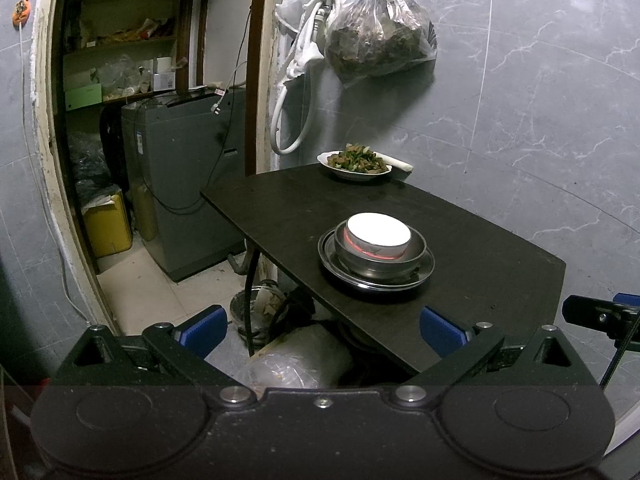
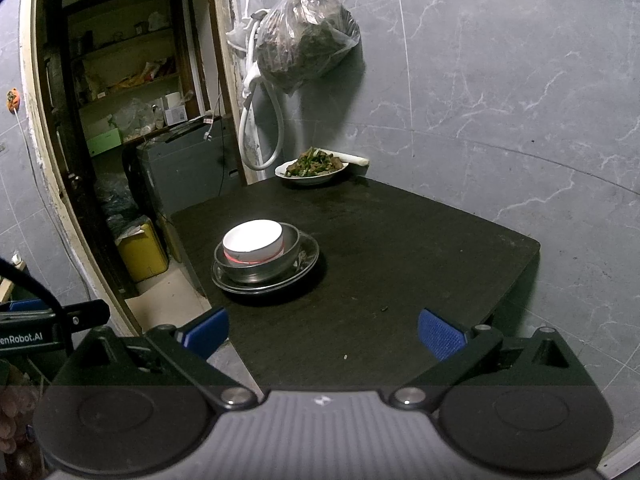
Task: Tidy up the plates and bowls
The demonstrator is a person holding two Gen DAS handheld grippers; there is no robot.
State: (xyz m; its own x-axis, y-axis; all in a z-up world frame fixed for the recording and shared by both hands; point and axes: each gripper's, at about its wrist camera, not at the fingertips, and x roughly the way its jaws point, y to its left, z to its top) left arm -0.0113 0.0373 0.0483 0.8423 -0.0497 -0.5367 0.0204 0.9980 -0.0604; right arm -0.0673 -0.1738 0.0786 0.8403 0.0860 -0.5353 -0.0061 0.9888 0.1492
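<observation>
On the dark table [image 2: 400, 240], a white bowl [image 2: 253, 239] was nested in a steel bowl [image 2: 288, 252] on a steel plate [image 2: 308, 258]. Both the left gripper [image 1: 322, 330] and right gripper [image 2: 323, 332] were held wide open and empty, short of the stack.

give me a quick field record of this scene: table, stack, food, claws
table: dark top, against grey wall
stack: white bowl in steel bowl on steel plate
food: plate of stir-fry at far edge by the wall, apart from stack
left claw: open, empty, short of the stack
right claw: open, empty, over near table edge
</observation>
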